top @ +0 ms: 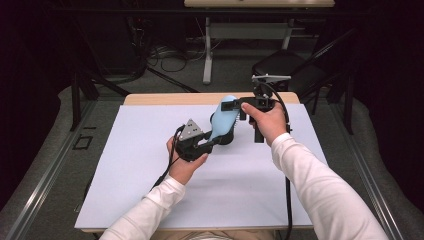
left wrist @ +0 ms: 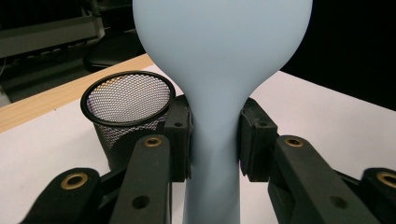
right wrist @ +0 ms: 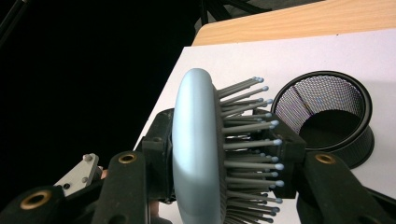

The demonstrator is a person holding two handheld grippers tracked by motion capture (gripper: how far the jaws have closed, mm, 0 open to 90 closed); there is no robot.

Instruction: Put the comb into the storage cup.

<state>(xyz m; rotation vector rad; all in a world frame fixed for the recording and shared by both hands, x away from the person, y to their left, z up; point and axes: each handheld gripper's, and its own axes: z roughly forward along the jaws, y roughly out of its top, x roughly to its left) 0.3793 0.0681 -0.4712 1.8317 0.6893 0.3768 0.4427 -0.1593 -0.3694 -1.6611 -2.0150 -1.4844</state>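
Observation:
A light blue hairbrush (top: 223,119) hangs above the white table cover (top: 150,190), held at both ends. My left gripper (top: 214,140) is shut on its narrow handle (left wrist: 215,154), with one pad pressing on each side. My right gripper (top: 231,106) is shut on the brush's head (right wrist: 198,149), one jaw on the smooth back and the other among the grey bristles (right wrist: 247,140). A black mesh cup (top: 228,137) stands on the table just beneath the brush, partly hidden by it; it is also in the left gripper view (left wrist: 126,105) and the right gripper view (right wrist: 327,116).
The table's wooden far edge (top: 165,98) lies just behind the brush. A black folding chair (top: 290,65) and a desk frame (top: 210,45) stand on the floor beyond. Cables trail from both grippers toward the near edge.

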